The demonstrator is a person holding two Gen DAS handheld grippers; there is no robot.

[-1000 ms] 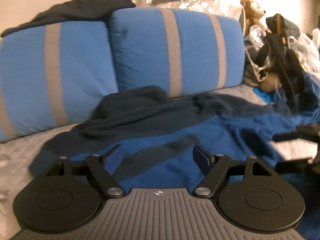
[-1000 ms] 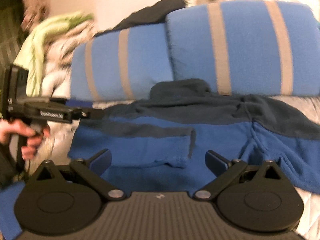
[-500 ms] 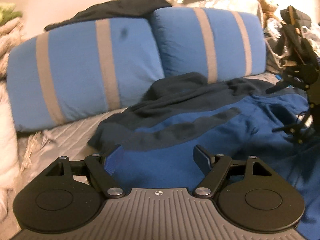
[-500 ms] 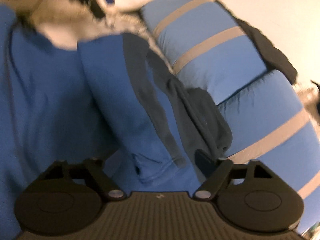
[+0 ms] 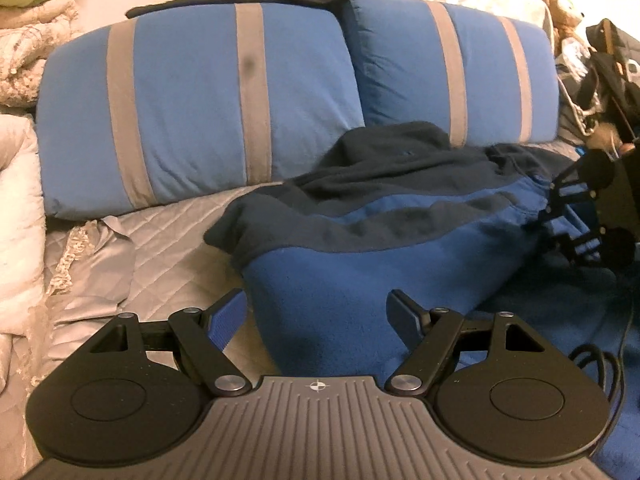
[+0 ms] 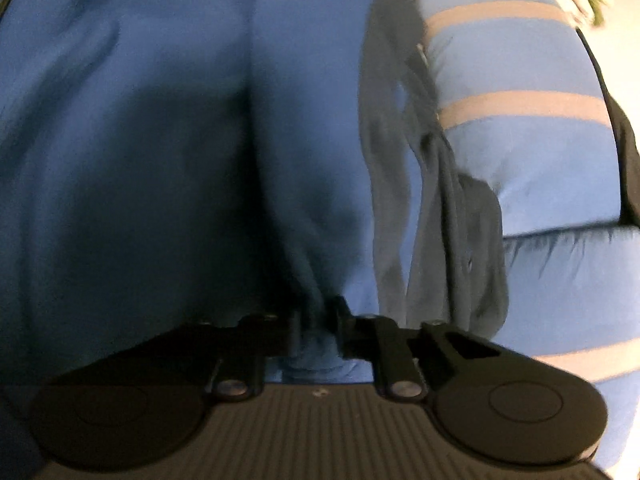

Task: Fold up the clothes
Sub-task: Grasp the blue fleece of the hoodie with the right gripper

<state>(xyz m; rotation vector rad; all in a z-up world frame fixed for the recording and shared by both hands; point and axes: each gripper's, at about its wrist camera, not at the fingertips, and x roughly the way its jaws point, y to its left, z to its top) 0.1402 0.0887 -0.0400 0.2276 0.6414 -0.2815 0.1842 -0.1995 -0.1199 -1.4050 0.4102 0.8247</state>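
Since half a second ago, right gripper has closed, now clamped on a bunch of blue fleece. Left gripper fingers spread wide, fleece fold lying between them, ungripped, on quilt.

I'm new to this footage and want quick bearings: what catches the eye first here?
The blue and dark grey fleece garment sprawls across the bed in front of two blue pillows with grey stripes. The right gripper is shut on a bunched fold of it, while the left gripper hangs open over its near edge.
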